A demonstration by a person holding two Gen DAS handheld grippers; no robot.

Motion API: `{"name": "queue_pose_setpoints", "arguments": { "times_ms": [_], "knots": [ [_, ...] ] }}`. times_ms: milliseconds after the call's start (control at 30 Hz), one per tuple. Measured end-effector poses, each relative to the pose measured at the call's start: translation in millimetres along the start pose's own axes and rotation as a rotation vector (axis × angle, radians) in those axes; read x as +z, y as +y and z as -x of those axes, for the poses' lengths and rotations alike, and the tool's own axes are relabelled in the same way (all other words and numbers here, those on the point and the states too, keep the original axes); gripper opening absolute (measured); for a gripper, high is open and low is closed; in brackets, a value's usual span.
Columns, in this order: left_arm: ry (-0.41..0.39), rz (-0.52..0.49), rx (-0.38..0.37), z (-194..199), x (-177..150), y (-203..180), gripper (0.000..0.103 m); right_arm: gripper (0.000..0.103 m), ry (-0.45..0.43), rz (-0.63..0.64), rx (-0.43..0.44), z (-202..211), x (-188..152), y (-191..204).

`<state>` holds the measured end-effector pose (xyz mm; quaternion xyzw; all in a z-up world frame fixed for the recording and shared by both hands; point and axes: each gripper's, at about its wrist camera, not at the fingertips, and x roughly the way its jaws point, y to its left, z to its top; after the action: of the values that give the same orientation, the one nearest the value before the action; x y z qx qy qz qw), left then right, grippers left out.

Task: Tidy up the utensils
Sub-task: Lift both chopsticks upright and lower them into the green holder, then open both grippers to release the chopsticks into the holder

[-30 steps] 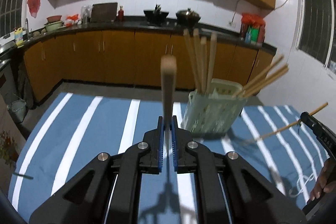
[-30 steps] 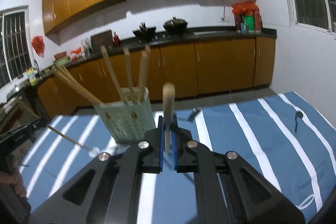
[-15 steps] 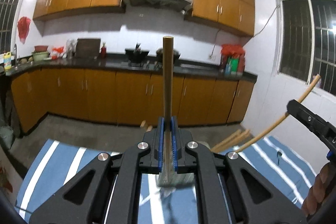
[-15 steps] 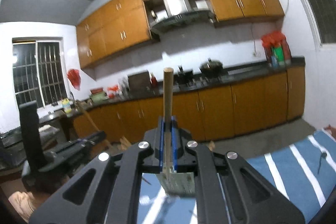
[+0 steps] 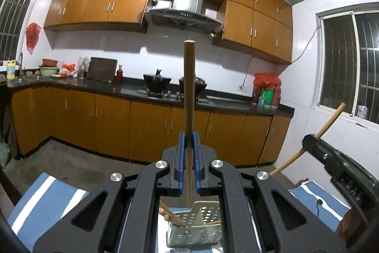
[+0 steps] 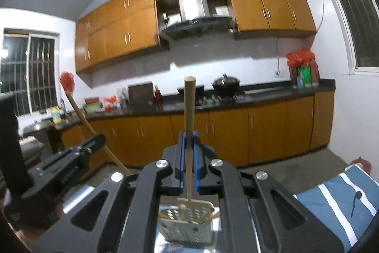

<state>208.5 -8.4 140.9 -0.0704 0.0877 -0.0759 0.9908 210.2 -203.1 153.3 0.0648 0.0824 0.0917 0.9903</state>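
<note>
Above the holder (several chopsticks already in it), left gripper is clamped on a chopstick; right gripper pinches another chopstick. Both wait to drop in.

You face a kitchen with white tiled walls, orange-brown wall cabinets above and matching base cabinets under a dark countertop. A steel range hood hangs over the stove, where two dark pots sit, and barred windows on your right and far left show night outside. The floor is bare grey concrete, lit from overhead.
</note>
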Motion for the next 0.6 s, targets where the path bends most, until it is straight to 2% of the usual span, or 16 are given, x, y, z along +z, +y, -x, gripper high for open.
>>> {"name": "queue_pose_setpoints", "arguments": {
  "times_ms": [233, 367, 433, 467, 533, 600],
  "knots": [
    [0.069, 0.011, -0.008, -19, -23, 3, 0.007, 0.008, 0.094, -0.004, -0.006, -24, -23, -1],
    [0.094, 0.025, -0.023, -20, -26, 6, 0.009, 0.013, 0.095, 0.01, -0.007, -21, -27, 5],
    [0.09, 0.023, -0.022, -15, -24, 7, 0.023, 0.021, 0.086, 0.008, -0.007, -17, -25, 5],
    [0.084, 0.023, -0.019, -14, -22, 6, 0.037, 0.024, 0.08, 0.005, -0.008, -13, -24, 5],
    [0.069, 0.026, -0.019, -8, -19, 7, 0.042, 0.026, 0.066, 0.0, -0.01, -6, -21, 4],
    [0.063, 0.032, -0.027, -1, -15, 8, 0.044, 0.032, 0.05, -0.002, -0.013, 4, -19, 4]
  ]
}}
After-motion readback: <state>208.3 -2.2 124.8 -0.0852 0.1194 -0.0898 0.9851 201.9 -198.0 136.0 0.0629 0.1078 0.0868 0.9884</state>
